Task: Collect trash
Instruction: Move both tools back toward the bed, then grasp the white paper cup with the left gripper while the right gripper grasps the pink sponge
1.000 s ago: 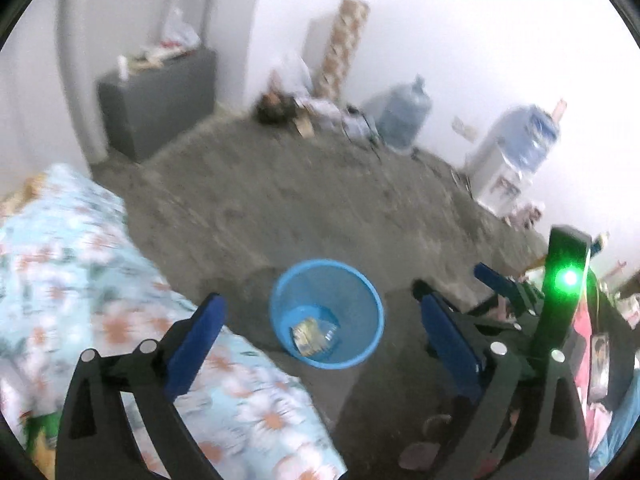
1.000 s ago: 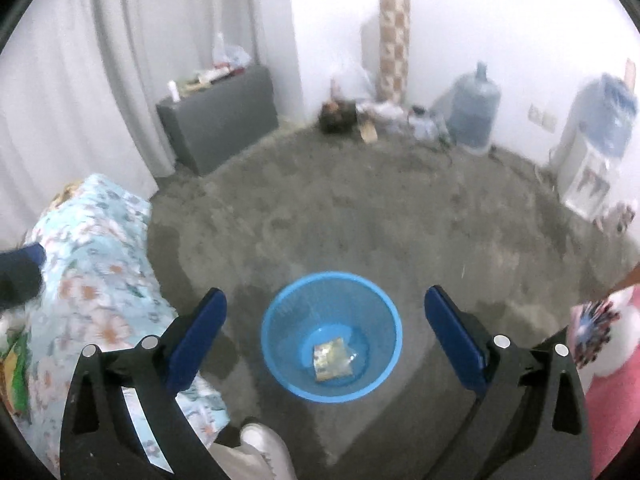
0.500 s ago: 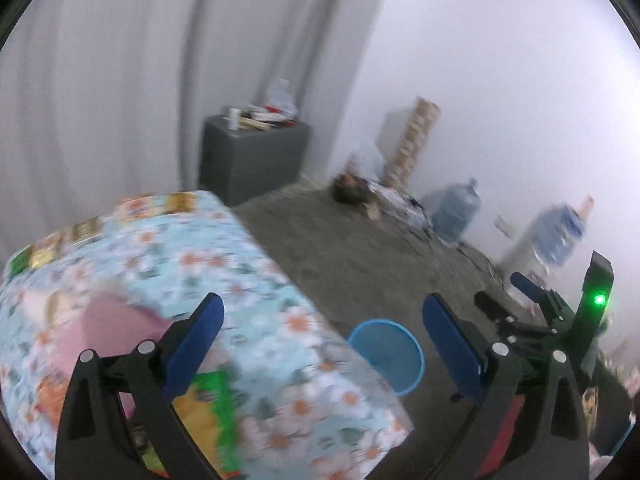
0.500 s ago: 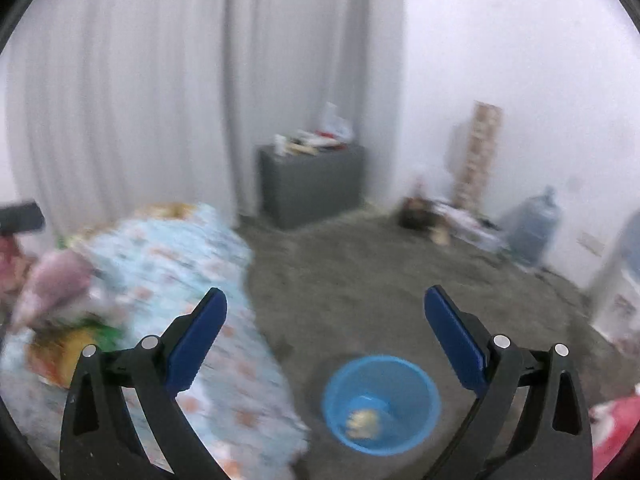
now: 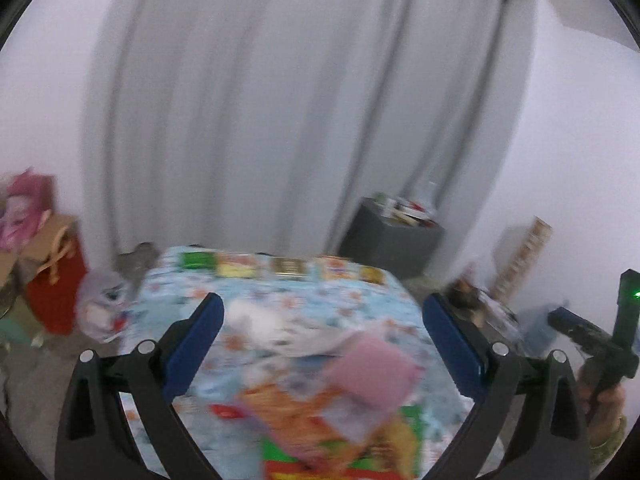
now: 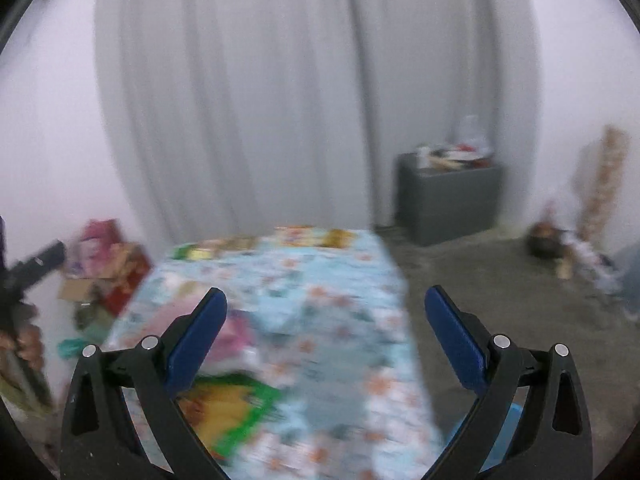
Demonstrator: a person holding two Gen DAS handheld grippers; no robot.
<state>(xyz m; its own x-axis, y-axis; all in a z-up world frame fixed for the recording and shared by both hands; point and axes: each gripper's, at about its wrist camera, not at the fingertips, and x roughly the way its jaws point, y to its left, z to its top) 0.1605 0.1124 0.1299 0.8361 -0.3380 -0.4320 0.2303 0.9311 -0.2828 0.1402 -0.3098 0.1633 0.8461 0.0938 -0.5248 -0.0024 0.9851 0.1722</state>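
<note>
- Left tongs and right tongs both gape apart, empty.
- Blurred wrappers lie on the flowered bed at 6 o'clock.
- Blue bin sits at 5 o'clock.

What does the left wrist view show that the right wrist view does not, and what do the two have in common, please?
Only the left wrist view shows the flat pink packet on the bed, the pale plastic bag on the floor and the right gripper's handle with its green light. Only the right wrist view shows the blue plastic bin's rim by the bed corner and a wide stretch of grey carpet. Both show the floral blue bedsheet, the grey cabinet, the white curtain and open, empty grippers.
</note>
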